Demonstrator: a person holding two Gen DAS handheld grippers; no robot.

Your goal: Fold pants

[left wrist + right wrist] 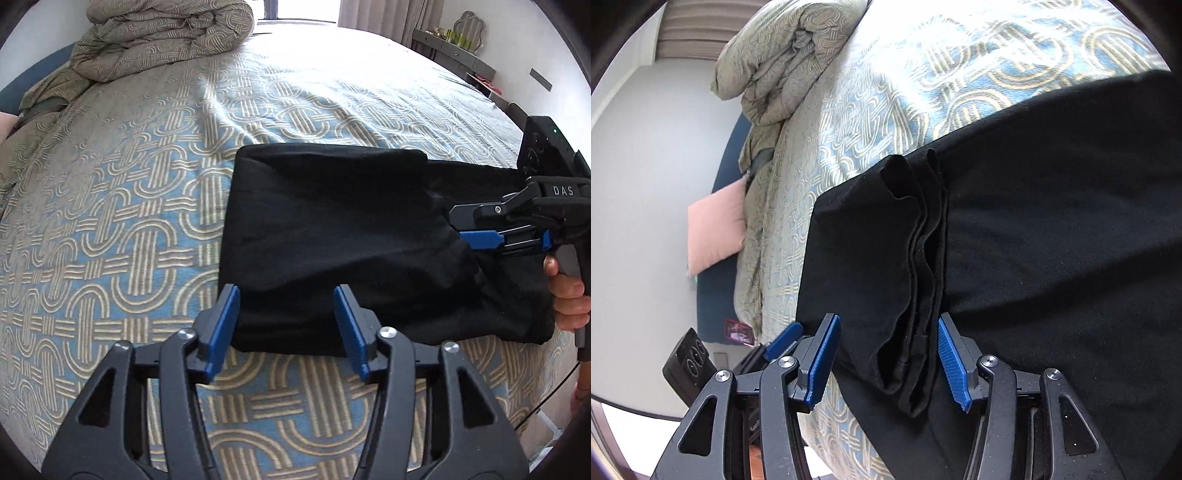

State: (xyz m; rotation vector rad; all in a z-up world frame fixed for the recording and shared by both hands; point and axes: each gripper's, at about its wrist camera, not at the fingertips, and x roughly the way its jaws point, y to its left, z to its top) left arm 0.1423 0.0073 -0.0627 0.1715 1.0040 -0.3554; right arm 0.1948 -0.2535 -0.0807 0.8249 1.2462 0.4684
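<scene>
Black pants (332, 240) lie folded on the patterned bedspread (129, 240), a shorter layer on top of a longer one. My left gripper (288, 325) is open, its blue fingers straddling the near edge of the folded stack. My right gripper (476, 229) comes in from the right over the pants. In the right wrist view the right gripper (886, 358) is open, with the bunched hem edges of the pants (919, 277) lying between its fingers, not pinched.
A rolled quilt (162, 40) lies at the head of the bed. A pink pillow (714, 229) leans by the wall. A dresser (454, 48) stands far right. My left gripper also shows low in the right wrist view (783, 341).
</scene>
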